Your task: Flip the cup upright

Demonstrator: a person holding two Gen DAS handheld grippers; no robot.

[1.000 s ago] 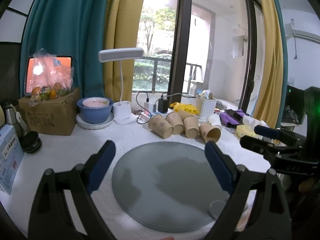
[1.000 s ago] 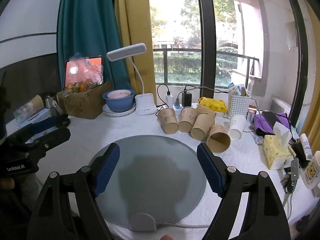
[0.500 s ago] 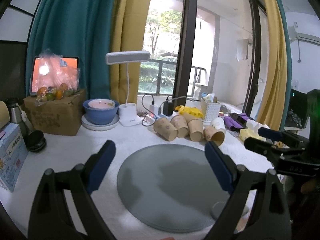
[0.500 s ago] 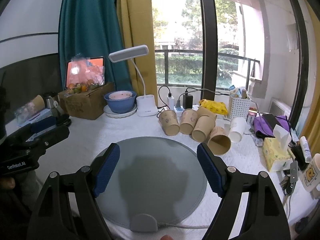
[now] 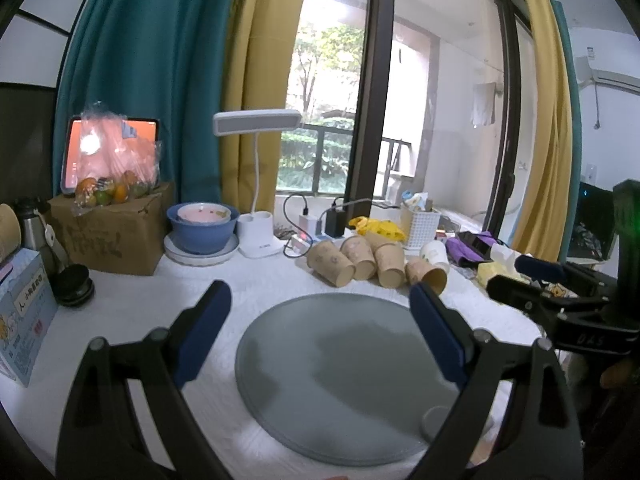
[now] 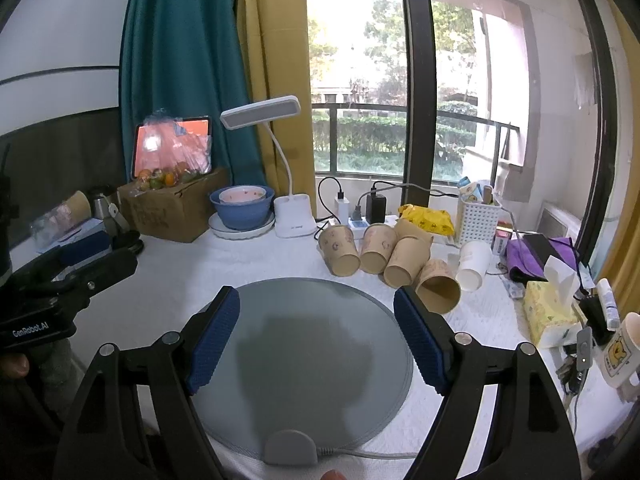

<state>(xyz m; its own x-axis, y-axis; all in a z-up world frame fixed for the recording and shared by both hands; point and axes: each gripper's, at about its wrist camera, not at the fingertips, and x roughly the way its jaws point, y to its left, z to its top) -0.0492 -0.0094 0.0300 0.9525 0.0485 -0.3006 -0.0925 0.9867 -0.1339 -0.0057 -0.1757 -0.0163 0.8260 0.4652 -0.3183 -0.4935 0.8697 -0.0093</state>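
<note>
Several brown paper cups (image 6: 374, 250) lie on their sides in a row behind a round grey mat (image 6: 308, 348), with a white cup (image 6: 474, 266) at the row's right end. They also show in the left wrist view (image 5: 360, 258). My left gripper (image 5: 320, 304) is open and empty above the mat's (image 5: 340, 372) near side. My right gripper (image 6: 318, 306) is open and empty above the mat, short of the cups. Each gripper shows at the edge of the other's view.
A white desk lamp (image 6: 292, 216), a blue bowl (image 6: 242, 210) on a plate, a cardboard box with fruit (image 6: 172, 210), chargers, a white basket (image 6: 478, 214), a tissue pack (image 6: 550, 314) and a mug (image 6: 622, 350) ring the white table (image 6: 240, 264).
The left gripper's view has tilted up and pulled back a little, so the cups sit lower and farther. The right gripper has barely moved. Both stay open.
</note>
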